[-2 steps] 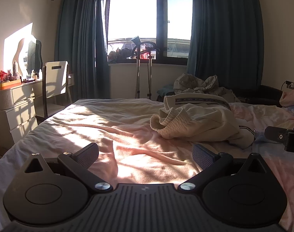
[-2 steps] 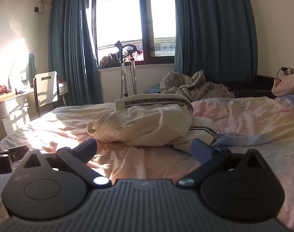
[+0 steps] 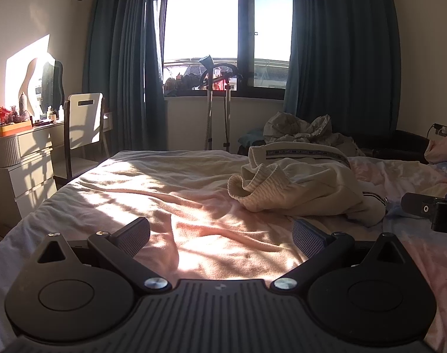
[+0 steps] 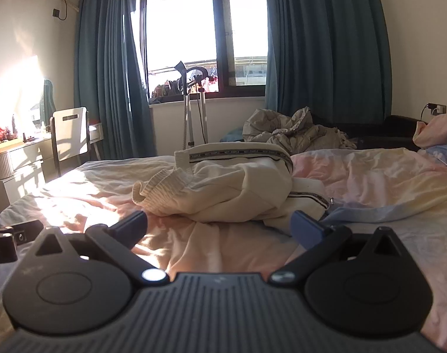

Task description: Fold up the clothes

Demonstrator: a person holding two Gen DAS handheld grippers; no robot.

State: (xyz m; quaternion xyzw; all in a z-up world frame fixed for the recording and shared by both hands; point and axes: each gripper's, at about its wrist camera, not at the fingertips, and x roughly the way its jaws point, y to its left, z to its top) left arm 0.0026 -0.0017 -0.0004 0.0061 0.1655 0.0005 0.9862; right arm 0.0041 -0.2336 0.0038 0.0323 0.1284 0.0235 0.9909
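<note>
A cream sweatshirt (image 3: 300,185) with dark striped trim lies crumpled on the bed, ahead and to the right in the left wrist view. In the right wrist view the sweatshirt (image 4: 223,188) lies straight ahead. My left gripper (image 3: 220,235) is open and empty, low over the pink sheet, short of the garment. My right gripper (image 4: 219,225) is open and empty, its fingertips just short of the garment's near edge. The right gripper's body shows at the right edge of the left wrist view (image 3: 429,210).
The bed (image 3: 135,194) carries a pink sheet and a pastel duvet (image 4: 379,176). A crumpled grey quilt (image 4: 294,132) lies beyond the bed. A white chair (image 3: 85,123) and dresser (image 3: 17,158) stand left. Crutches (image 3: 217,103) lean under the window.
</note>
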